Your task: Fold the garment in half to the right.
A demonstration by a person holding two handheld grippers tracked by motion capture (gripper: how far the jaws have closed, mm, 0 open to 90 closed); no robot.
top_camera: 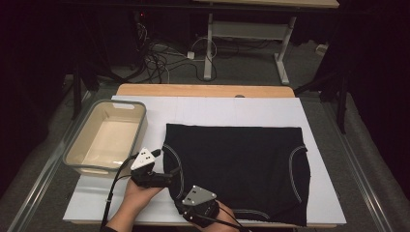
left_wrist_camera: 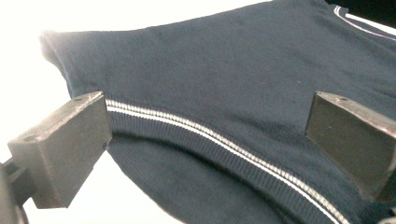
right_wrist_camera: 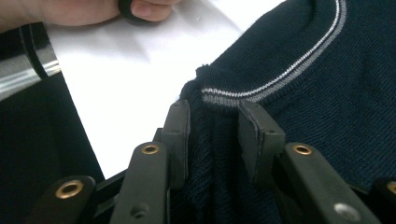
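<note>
The dark knit garment [top_camera: 237, 169] lies spread across the centre-right of the white tabletop [top_camera: 217, 111], where the right tongs [right_wrist_camera: 213, 135] pinch its bunched hem and the left tongs [left_wrist_camera: 205, 140] straddle its striped edge wide, probably for folding.

From my high view the room around is very dark, and only the white table [top_camera: 232, 108] is lit. In my left gripper view the white surface is overexposed to pure glare. The dark garment [left_wrist_camera: 224, 79] looks soft and grainy.
</note>
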